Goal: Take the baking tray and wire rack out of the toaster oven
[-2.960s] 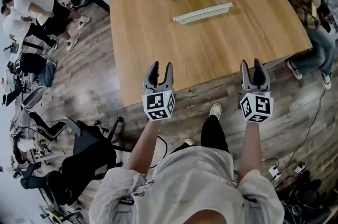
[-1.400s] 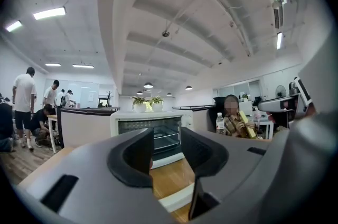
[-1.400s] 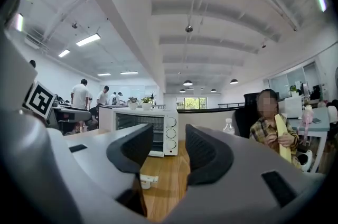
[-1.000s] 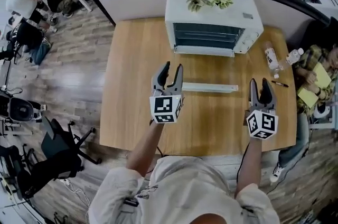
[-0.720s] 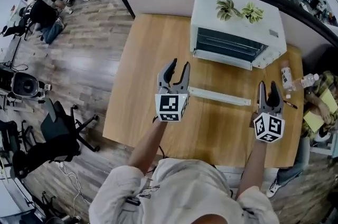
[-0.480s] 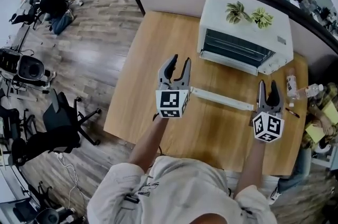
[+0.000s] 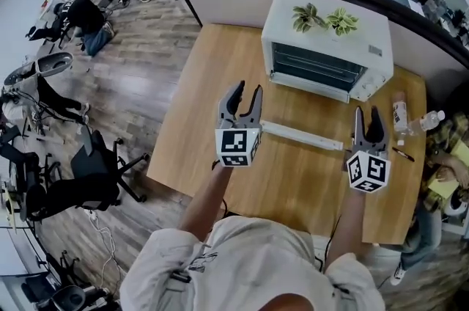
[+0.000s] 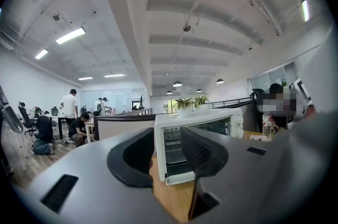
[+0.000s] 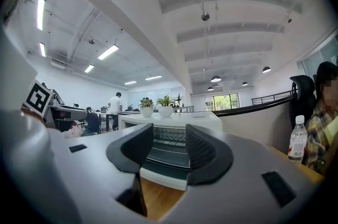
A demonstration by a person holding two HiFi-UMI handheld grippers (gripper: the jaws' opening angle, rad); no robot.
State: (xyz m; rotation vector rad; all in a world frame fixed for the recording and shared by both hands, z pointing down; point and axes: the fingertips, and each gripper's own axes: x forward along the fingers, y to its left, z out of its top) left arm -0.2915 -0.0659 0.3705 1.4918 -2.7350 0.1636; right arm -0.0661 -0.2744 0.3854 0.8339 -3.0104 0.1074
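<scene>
**Left gripper (image 7: 244, 95) and right gripper (image 7: 368, 119) empty, short of the toaster oven (image 7: 322, 45)**

Both grippers are held level over the wooden table (image 7: 212, 75), and each has its jaws well apart with nothing between them. In each gripper view only the far-off oven shows through the gap. The left gripper is nearer the oven than the right, which is off to the right side.

The toaster oven is a white box at the far end of the table, against a low partition. Its front is dark and open, and two potted plants (image 7: 306, 16) stand on its top. A long white bar (image 7: 300, 136) lies across the table between the oven and the grippers. From above it is not clear whether this is the edge of a let-down door.

The thin bars of the wire rack (image 9: 169, 136) show inside the cavity in the right gripper view, and again in the left gripper view (image 8: 171, 139). The jaws cover part of the opening in both views. The baking tray cannot be picked out — the interior is too dark and small. Two bottles (image 7: 399, 114) lie near the table's right edge, beside a seated person cut off by the frame.
</scene>
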